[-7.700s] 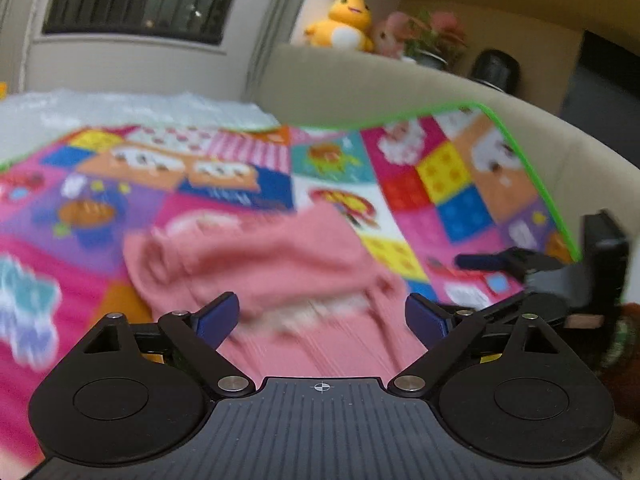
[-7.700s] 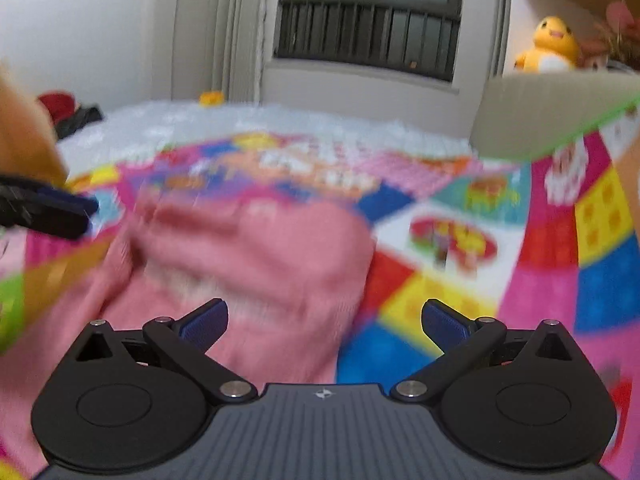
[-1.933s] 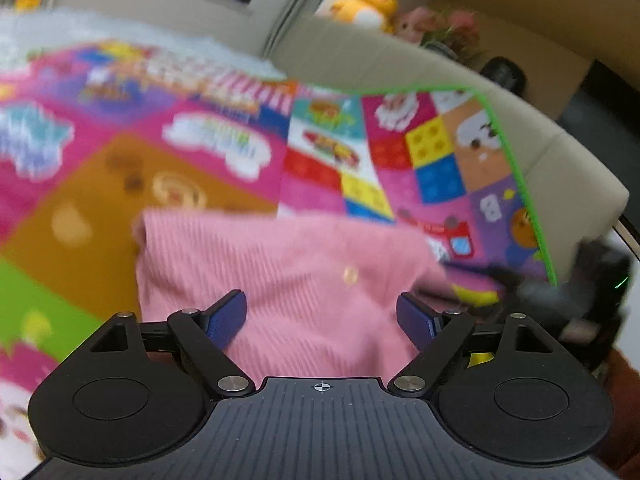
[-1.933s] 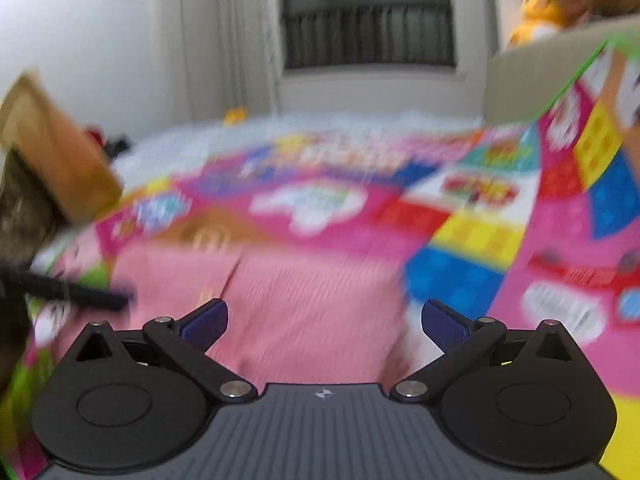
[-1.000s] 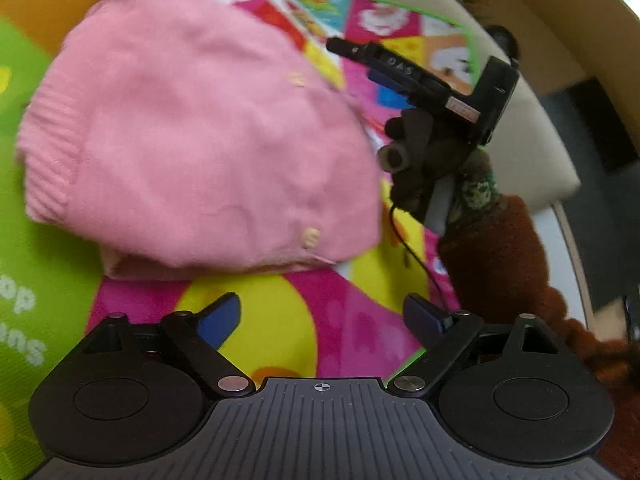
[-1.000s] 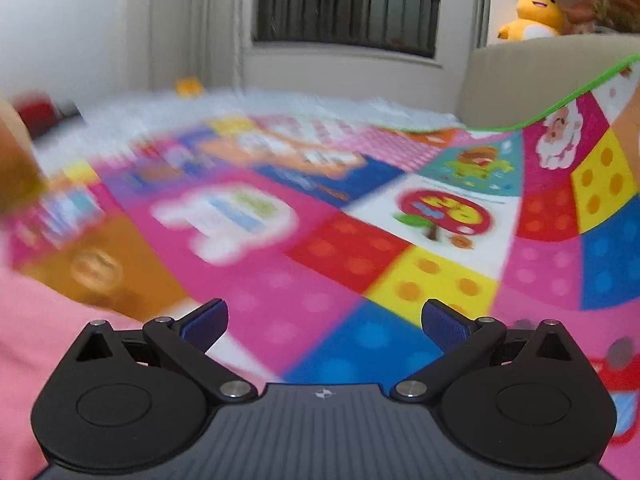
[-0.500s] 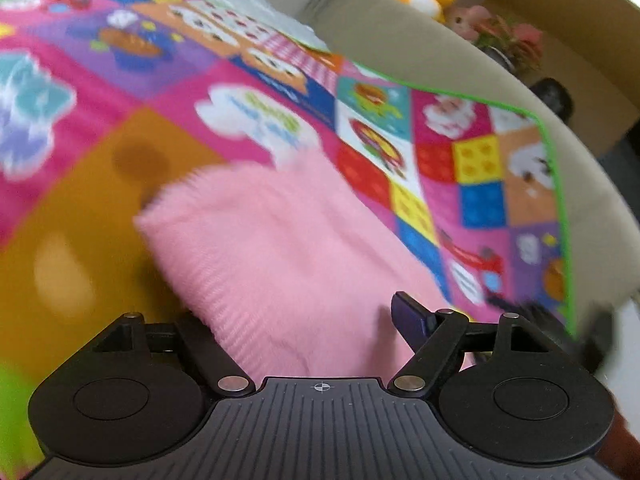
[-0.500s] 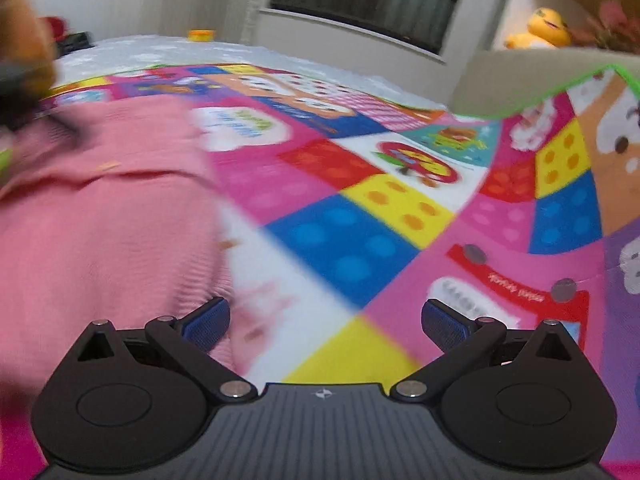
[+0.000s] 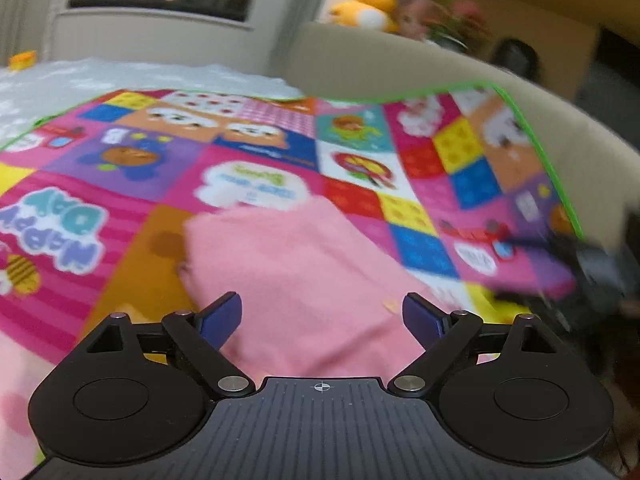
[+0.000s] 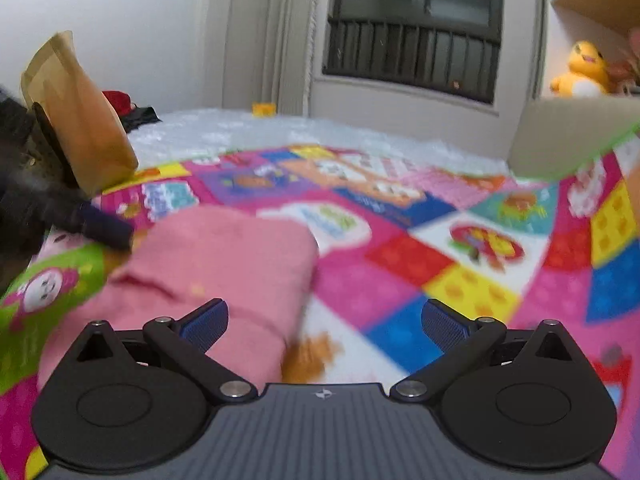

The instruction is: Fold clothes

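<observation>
A pink knit garment [image 9: 304, 272] lies folded into a compact block on the colourful play mat [image 9: 132, 192]. My left gripper [image 9: 322, 316] hovers just above its near edge, open, with nothing between its blue pads. In the right wrist view the same pink garment [image 10: 224, 260] sits at the left, and my right gripper [image 10: 324, 326] is open over its right edge and the mat [image 10: 440, 264]. The other gripper shows as a dark blur at the right of the left view [image 9: 596, 264] and at the left of the right view [image 10: 80, 220].
A beige sofa edge [image 9: 400, 64] with plush toys [image 9: 364, 4] bounds the mat at the back right. A brown paper bag [image 10: 80, 112] stands at the left. A white textured sheet [image 10: 280, 132] runs beyond the mat toward the window wall.
My left gripper has lifted back from the pink garment and opened, both pads now showing. The right view has swung left, so the garment sits more centred and farther off.
</observation>
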Tool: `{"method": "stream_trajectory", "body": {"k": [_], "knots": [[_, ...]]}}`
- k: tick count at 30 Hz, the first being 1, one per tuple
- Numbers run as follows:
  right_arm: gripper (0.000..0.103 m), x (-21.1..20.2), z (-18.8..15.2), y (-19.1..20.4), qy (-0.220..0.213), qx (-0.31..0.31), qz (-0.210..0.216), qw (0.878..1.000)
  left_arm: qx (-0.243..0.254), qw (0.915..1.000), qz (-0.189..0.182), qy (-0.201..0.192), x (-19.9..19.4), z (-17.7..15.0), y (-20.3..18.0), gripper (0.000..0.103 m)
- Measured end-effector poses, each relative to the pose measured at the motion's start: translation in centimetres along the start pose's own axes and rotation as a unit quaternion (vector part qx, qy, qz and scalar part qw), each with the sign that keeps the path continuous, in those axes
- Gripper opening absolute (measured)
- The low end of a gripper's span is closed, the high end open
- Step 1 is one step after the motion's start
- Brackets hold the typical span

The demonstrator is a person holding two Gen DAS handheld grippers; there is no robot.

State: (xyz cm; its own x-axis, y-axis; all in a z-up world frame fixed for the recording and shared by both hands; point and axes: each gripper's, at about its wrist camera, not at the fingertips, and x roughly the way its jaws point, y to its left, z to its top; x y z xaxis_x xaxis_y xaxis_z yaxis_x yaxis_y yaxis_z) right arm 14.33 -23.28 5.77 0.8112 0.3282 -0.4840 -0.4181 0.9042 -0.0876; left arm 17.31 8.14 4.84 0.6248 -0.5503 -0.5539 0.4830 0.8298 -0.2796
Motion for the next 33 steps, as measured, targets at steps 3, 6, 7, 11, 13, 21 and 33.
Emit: {"method": "stream_trajectory", "body": {"k": [3,6,7,11,13,21,33], "knots": [[0.103,3.5,0.0,2.0,0.024,-0.035,0.007,0.999,0.066,0.9949,0.069,0.032,2.1,-1.5,-1.8,0.089],[0.103,6.2,-2.3,4.0,0.063,-0.102,-0.027,0.992,0.089,0.9884,0.108,0.06,3.4,-2.7,-1.4,0.09],[0.103,6.1,-2.8,3.8,0.061,-0.094,-0.029,0.993,0.08,0.9892,0.107,0.06,3.2,-2.8,-0.9,0.092],[0.103,5.3,-2.6,2.0,0.071,-0.047,-0.017,0.996,0.051,0.9942,0.079,0.051,1.4,-2.4,0.7,0.089],[0.103,4.3,-1.8,1.1,0.064,-0.04,-0.004,0.997,0.035,0.9981,0.039,0.032,-0.1,-1.6,1.3,0.091],[0.085,8.1,3.7,-3.0,0.038,0.145,0.096,0.984,-0.056,0.9982,0.013,-0.019,1.6,2.7,4.2,0.088],[0.024,16.6,3.6,-4.4,0.079,0.202,0.149,0.965,-0.151,0.9881,-0.018,0.025,9.2,3.2,8.5,0.057]]}}
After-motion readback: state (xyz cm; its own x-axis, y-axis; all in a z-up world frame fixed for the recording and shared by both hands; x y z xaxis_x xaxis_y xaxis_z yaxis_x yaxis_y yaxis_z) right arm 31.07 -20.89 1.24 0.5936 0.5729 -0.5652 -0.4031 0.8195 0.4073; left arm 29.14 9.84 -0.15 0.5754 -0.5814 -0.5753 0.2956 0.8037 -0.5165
